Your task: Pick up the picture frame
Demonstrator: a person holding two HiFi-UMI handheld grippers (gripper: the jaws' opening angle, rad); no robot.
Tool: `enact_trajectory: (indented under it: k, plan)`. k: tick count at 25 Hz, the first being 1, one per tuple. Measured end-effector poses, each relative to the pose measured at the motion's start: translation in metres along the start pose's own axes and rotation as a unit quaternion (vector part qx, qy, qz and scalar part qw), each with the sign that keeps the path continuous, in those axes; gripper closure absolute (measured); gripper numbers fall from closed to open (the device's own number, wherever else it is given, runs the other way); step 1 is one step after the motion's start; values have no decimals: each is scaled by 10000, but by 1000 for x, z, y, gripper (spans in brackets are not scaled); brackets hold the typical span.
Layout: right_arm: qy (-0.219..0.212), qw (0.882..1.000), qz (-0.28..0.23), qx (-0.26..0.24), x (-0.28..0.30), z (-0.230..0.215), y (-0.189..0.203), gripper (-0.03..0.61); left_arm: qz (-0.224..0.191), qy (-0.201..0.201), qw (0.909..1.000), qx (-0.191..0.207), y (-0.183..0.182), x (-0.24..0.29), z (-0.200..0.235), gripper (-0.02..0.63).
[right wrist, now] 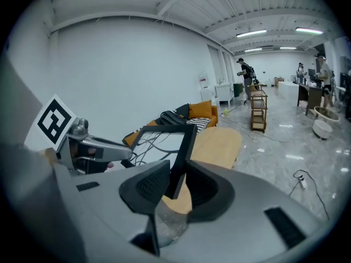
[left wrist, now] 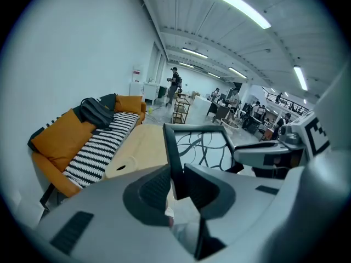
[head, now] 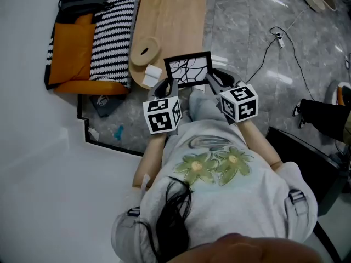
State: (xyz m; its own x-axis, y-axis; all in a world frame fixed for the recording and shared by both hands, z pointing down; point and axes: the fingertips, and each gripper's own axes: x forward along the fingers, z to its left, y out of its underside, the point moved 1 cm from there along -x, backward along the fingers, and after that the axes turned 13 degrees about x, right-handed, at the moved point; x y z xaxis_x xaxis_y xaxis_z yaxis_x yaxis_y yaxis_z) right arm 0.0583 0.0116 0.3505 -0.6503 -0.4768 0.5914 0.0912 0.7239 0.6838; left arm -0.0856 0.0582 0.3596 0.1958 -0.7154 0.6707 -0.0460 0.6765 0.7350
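1. Frame (head: pixel 189 70) hung between my two grippers. The left gripper (left wrist: pixel 176 182) was clamped on its left edge, with a pad pressed to each face of the black border so the frame could not slip.
2. The right gripper (right wrist: pixel 175 182) was closed the same way on the right edge. I judged that a grip on each side shared the weight and stopped the frame from swinging or twisting.
3. Both grips sat low on the sides. That left the frame standing above the jaws, leaning back a little, with its picture of dark curved lines turned up toward the head view.
4. From the head view the frame was in the air, over the near end of the wooden board (head: pixel 170 21) and the grey floor (head: pixel 247 48). As far as I could judge, it touched neither.
5. A white block (head: pixel 149 73) lay on the board's end just beside the left gripper. The striped sofa (head: pixel 90 37) was well apart, so nothing crowded the hold.
6. To my eye the pick-up looked done.
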Motion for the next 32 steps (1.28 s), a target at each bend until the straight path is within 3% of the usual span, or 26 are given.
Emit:
enact_trajectory:
  k: [32]
  plan:
    - [79, 10000, -44, 12, -3, 1, -2, 483, -67, -56, 9999, 131, -9, -9, -2, 525]
